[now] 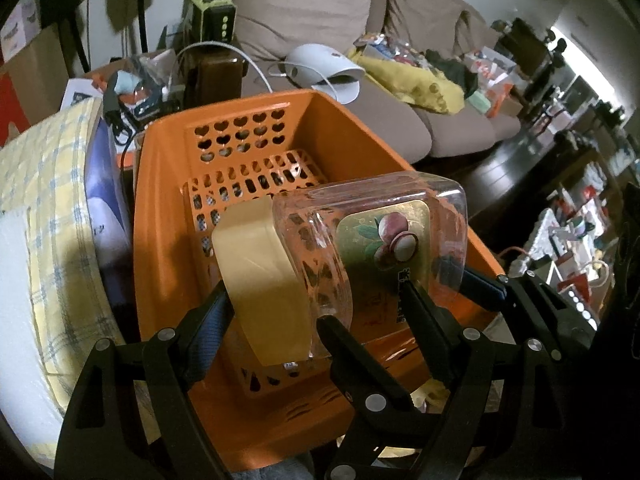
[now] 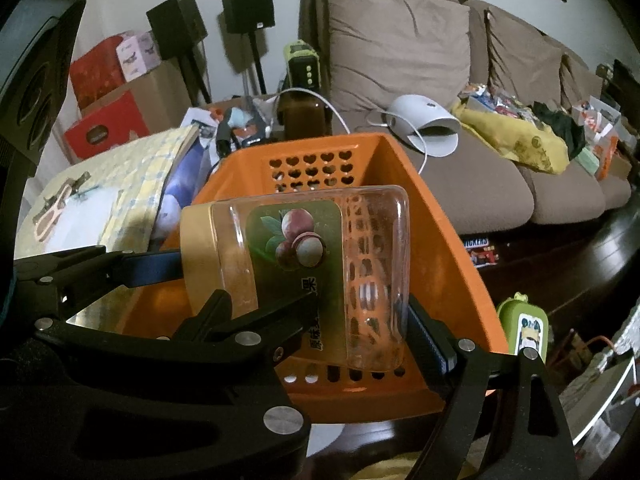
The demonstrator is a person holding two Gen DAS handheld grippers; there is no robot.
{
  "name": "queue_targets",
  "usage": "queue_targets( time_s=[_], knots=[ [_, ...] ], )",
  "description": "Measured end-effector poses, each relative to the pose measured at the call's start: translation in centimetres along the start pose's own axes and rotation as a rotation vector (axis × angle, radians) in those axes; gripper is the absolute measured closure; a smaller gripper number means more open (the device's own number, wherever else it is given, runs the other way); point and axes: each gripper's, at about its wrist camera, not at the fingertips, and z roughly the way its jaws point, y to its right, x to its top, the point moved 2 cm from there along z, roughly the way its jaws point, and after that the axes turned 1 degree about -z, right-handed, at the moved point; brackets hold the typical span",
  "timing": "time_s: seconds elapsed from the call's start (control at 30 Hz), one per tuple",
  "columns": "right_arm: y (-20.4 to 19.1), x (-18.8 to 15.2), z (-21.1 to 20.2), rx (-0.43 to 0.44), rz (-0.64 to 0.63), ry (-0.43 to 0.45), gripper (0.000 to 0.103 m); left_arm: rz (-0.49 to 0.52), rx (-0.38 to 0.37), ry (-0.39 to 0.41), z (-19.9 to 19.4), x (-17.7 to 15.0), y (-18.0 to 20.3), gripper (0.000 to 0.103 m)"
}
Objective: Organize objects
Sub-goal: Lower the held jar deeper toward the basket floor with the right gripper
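A clear empty jar (image 1: 312, 240) (image 2: 372, 240) with a tan lid (image 1: 256, 264) (image 2: 200, 248) and a fruit label lies on its side above the orange basket (image 1: 160, 200) (image 2: 440, 240). It is squeezed lengthwise between the two grippers. The outer pad of my left gripper (image 1: 314, 292) (image 2: 246, 280) presses the lid's end face. The outer pad of my right gripper (image 1: 394, 300) (image 2: 318, 300) presses the jar's base. Each gripper's inner finger crosses in front of the jar. Both pairs of jaws stand wide apart. An orange perforated insert lies in the basket.
A yellow checked pad (image 1: 52, 184) (image 2: 120, 184) leans left of the basket. Behind it are cables and a green-black device (image 2: 304, 60). A brown sofa (image 2: 400, 40) holds a white gadget (image 2: 424, 120) and a yellow bag (image 2: 528, 144). A small green case (image 2: 524, 328) stands right of the basket.
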Motion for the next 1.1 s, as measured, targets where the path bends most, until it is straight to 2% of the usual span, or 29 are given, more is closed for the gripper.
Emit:
queue_targets(
  time_s=[0.17, 0.67, 1.1],
  knots=[
    [0.0, -0.3, 0.7, 0.000, 0.004, -0.031, 0.017, -0.003, -0.011, -0.017, 0.6, -0.2, -0.1, 0.020],
    [0.0, -0.6, 0.9, -0.024, -0.024, -0.047, 0.017, -0.023, -0.034, -0.029, 1.2, -0.4, -0.3, 0.020],
    [-0.4, -0.7, 1.5, -0.075, -0.056, -0.065, 0.016, -0.043, -0.094, -0.064, 2.2, -0.5, -0.7, 0.020]
  ],
)
